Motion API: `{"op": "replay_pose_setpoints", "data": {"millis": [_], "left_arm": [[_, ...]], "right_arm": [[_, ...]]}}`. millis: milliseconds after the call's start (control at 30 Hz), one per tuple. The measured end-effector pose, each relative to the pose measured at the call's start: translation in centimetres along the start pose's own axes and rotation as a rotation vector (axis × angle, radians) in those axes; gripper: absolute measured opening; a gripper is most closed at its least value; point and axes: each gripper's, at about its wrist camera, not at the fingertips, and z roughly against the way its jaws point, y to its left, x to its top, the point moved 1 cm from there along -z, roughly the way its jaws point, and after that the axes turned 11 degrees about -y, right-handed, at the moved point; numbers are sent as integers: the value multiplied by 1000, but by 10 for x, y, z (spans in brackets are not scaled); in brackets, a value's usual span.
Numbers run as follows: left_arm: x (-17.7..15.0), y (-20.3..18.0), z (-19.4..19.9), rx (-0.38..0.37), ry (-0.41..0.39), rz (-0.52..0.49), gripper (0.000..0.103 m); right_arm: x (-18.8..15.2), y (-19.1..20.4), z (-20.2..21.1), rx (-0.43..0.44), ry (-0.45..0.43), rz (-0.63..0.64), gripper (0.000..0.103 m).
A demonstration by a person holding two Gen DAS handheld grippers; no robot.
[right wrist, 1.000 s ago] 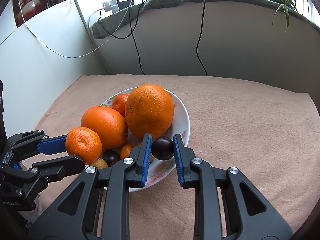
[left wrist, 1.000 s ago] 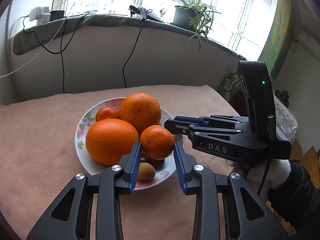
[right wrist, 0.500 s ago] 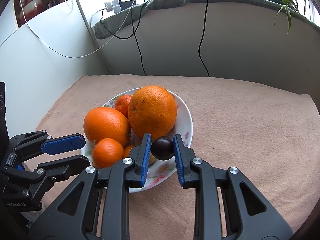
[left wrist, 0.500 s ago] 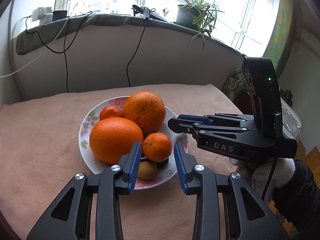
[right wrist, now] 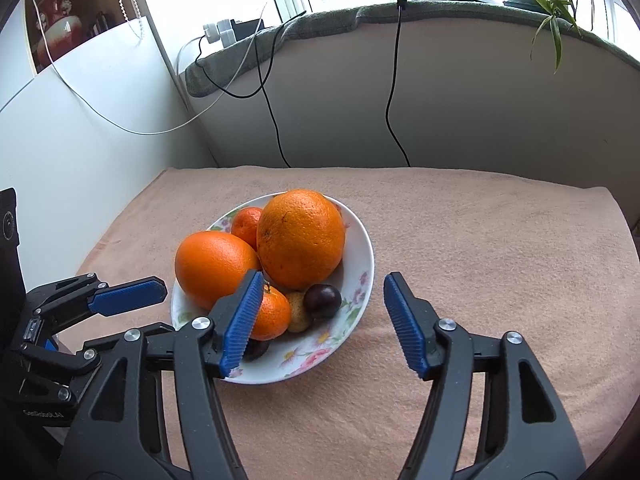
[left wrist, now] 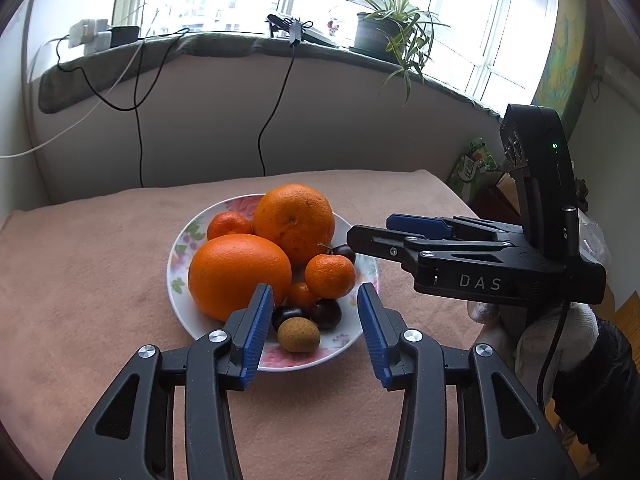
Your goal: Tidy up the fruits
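Right wrist view shows the right gripper spread wide and empty before the plate, where all the fruit sits; the left gripper is likewise apart, so the placing step looks finished and next both should back away without nudging the pile

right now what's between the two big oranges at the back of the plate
A small mandarin sits wedged behind the front orange and beside the taller orange, on the plate; both wrist views show it.

Potted spider plant on the windowsill — black cables hanging.
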Motion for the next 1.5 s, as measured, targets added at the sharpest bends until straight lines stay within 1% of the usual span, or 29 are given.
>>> {"op": "replay_pose_setpoints", "data": {"millis": [33,67,100,167,233,267,367,467,700,933,1500], "left_arm": [[0,-1,1,1,0,-2,49],[0,-1,1,3,-1,-3,57],[0,-1,2,7,-3,-3,61],[0,-2,4,12,-5,-2,62],[0,-2,5,20,-5,2,66],[0,-1,6,26,-5,4,70],[-1,0,7,40,-3,10,72],[-2,2,9,60,0,14,77],[-3,4,14,83,-5,22,77],[-4,6,18,103,-11,29,78],[-8,12,39,148,-52,54,78]], "right_arm": [[0,0,2,-5,-3,-1,74],[0,0,3,-9,-6,-3,77],[0,-1,4,-12,-8,-8,79],[0,-1,6,-13,-10,-20,84],[-1,-2,7,-11,-7,-27,85],[-2,-2,7,-13,-5,-28,85],[-4,-1,9,-19,2,-29,86],[-7,-1,11,-21,6,-33,87],[-11,0,19,-39,-7,-54,91],[-14,3,30,-58,-44,-78,99],[-24,25,54,-85,-112,-60,102]]}}
